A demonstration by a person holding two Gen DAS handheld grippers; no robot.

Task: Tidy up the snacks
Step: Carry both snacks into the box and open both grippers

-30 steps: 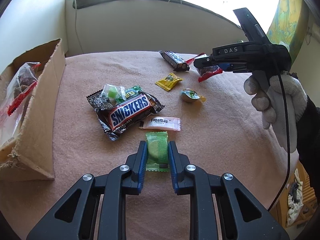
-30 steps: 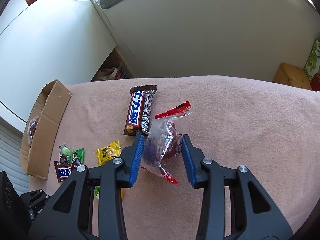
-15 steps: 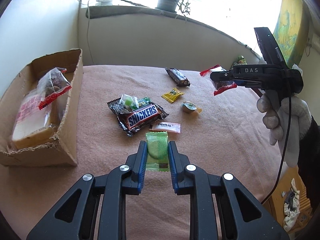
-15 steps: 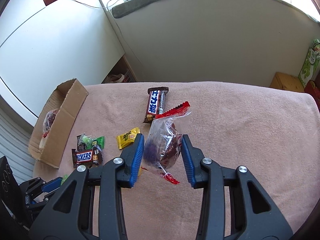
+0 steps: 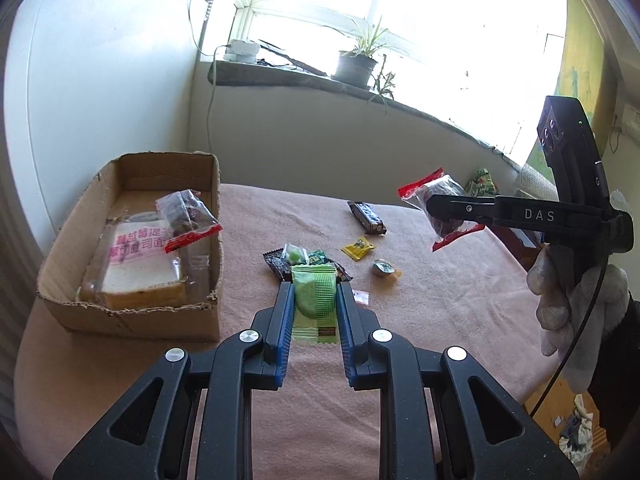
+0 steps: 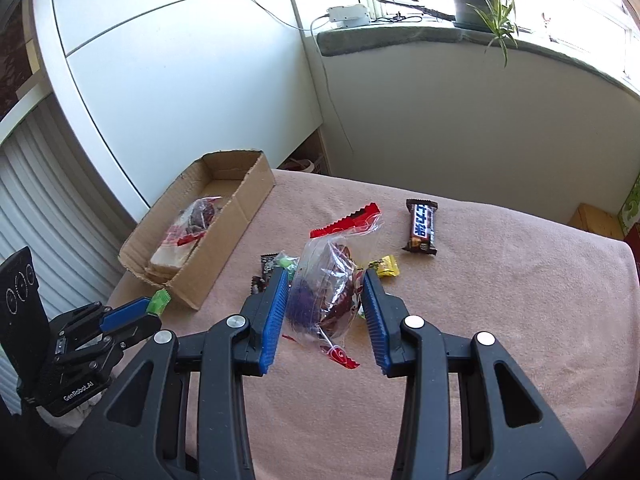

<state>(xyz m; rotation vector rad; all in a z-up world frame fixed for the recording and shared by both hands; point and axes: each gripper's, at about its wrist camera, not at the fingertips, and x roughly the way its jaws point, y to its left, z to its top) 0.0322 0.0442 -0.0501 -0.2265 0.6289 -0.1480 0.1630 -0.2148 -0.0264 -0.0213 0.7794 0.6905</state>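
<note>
My left gripper (image 5: 314,294) is shut on a green snack packet (image 5: 314,304) and holds it above the pink-covered table (image 5: 440,312). My right gripper (image 6: 325,280) is shut on a clear bag of dark snacks with red edges (image 6: 330,280), also lifted; it shows in the left wrist view (image 5: 444,208). An open cardboard box (image 5: 132,248) at the left holds a bread pack (image 5: 140,268) and another clear snack bag (image 5: 186,216). The left gripper shows in the right wrist view (image 6: 158,304) near the box's corner (image 6: 192,300).
Loose snacks lie mid-table: a small pile of wrappers (image 5: 296,260), a yellow packet (image 5: 357,247), a small round sweet (image 5: 384,269), a dark chocolate bar (image 5: 366,218) and a white sachet (image 5: 360,297). A windowsill with a potted plant (image 5: 356,64) stands behind.
Both grippers have risen with their snacks and tilted up. The box and the window show more fully. The right gripper has swung toward the box.
</note>
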